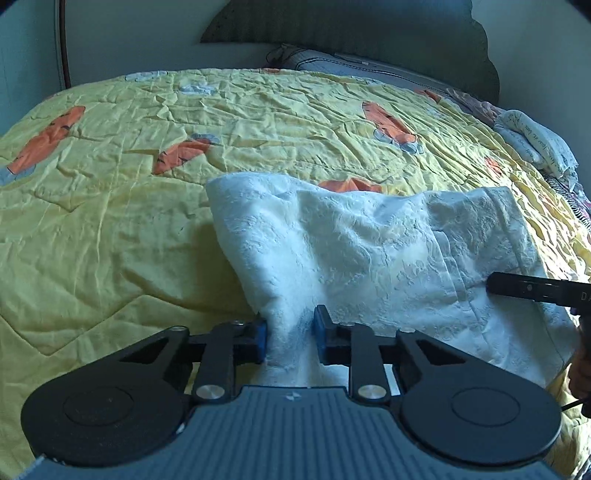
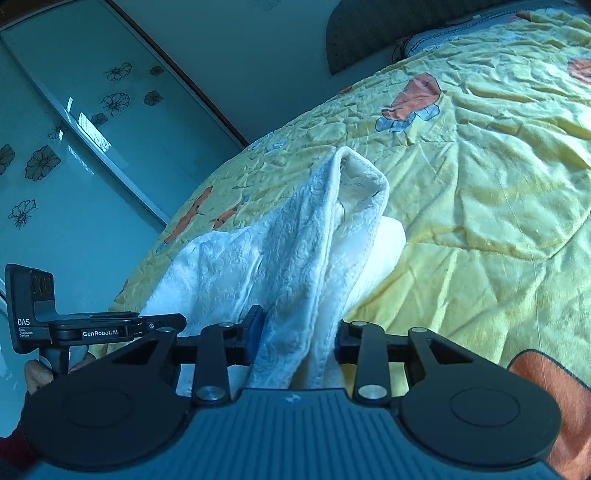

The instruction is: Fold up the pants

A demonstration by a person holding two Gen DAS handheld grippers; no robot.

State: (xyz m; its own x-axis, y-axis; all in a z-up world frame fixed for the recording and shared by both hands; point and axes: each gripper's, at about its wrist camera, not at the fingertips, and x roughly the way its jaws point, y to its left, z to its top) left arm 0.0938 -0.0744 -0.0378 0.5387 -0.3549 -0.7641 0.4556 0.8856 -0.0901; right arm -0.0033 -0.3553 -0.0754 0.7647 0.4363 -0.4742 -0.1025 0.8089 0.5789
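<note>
White textured pants [image 1: 369, 243] lie bunched on a yellow quilt [image 1: 110, 221]. In the left wrist view my left gripper [image 1: 290, 338] is shut on a pinched fold at the pants' near edge, blue pads pressing the cloth from both sides. The other tool's black finger [image 1: 532, 288] touches the pants at the right. In the right wrist view my right gripper [image 2: 299, 339] is shut on a thick gathered bunch of the pants [image 2: 295, 236], whose hemmed opening stands up ahead of the pads. The left tool's body [image 2: 74, 328] shows at the left with a hand under it.
The quilt [image 2: 480, 221] carries orange cartoon prints and covers the whole bed. A folded pale cloth [image 1: 535, 144] and pillows sit at the far right by the dark headboard [image 1: 351, 33]. A wardrobe with flower-patterned glass doors [image 2: 74, 147] stands beside the bed.
</note>
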